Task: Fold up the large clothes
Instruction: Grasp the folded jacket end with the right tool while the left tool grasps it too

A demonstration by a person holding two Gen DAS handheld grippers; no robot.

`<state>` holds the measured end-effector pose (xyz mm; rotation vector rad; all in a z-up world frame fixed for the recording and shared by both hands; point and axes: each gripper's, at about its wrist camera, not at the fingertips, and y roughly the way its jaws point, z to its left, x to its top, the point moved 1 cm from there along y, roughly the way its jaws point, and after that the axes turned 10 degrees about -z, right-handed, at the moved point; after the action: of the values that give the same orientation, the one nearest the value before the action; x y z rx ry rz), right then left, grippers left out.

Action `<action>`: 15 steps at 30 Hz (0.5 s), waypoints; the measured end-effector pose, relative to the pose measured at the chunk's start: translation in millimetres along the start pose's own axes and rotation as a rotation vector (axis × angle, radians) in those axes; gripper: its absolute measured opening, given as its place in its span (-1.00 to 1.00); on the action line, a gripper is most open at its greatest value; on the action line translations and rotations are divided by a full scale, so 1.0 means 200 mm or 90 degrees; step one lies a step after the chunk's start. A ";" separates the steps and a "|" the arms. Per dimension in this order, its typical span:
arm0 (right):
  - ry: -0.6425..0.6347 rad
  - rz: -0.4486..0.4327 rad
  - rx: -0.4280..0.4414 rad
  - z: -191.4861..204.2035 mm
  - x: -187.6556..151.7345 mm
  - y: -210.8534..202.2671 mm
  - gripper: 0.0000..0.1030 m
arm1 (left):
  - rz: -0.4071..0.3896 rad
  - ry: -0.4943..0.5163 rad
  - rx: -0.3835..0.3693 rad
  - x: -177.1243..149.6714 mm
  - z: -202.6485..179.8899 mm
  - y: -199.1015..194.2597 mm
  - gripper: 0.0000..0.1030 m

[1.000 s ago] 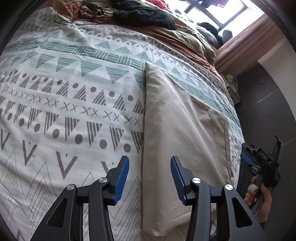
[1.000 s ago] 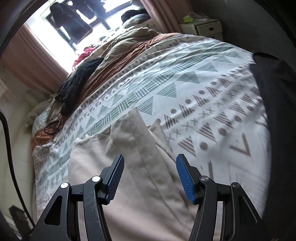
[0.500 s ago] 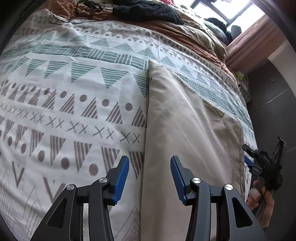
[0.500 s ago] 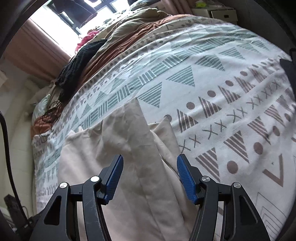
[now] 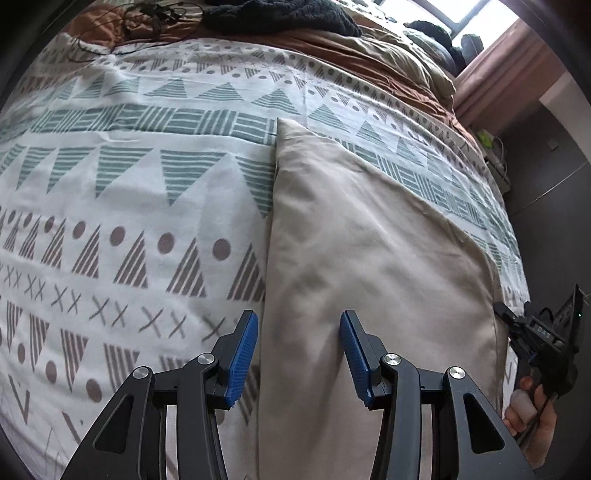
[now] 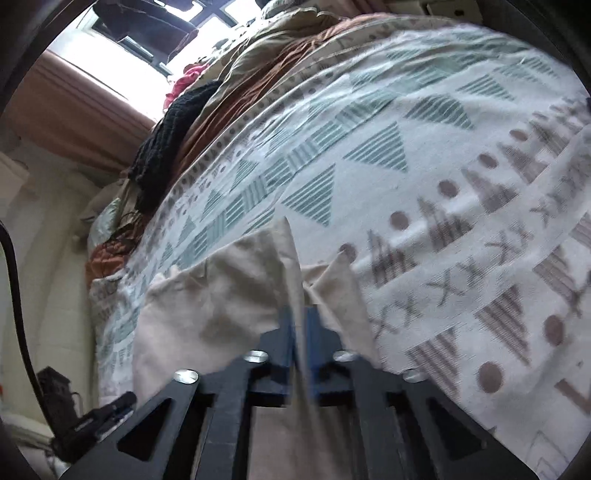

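A large beige garment (image 5: 369, 258) lies flat on the patterned bedspread (image 5: 129, 184), its long left edge running straight away from me. My left gripper (image 5: 299, 347) hovers open just above that edge: the left pad is over the bedspread, the right pad over the cloth. In the right wrist view the beige garment (image 6: 221, 295) shows a raised fold, and my right gripper (image 6: 300, 325) is shut on that fold, with a thin strip of cloth pinched between the blue pads. A hand (image 5: 528, 417) holding that gripper shows at the garment's right side.
A black knit garment (image 5: 288, 14) and a brown blanket (image 5: 369, 48) are bunched at the far end of the bed, with thin cables (image 5: 147, 14) beside them. The bed's right edge drops to a dark floor (image 5: 554, 184). A bright window (image 6: 129, 55) lies beyond.
The right gripper sank toward the garment and its jaws went from wide open to shut on the fold. The left gripper moved forward until it straddled the garment's left edge.
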<state>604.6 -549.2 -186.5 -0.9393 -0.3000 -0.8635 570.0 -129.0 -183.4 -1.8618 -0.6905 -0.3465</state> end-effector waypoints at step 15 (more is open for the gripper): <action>0.108 0.048 0.056 -0.20 0.05 -0.05 0.37 | 0.012 0.007 0.021 0.06 0.02 0.09 -0.06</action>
<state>598.1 -588.4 -197.9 -0.7862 -0.1541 -0.8477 590.5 -126.1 -192.0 -1.8332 -0.6678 -0.3314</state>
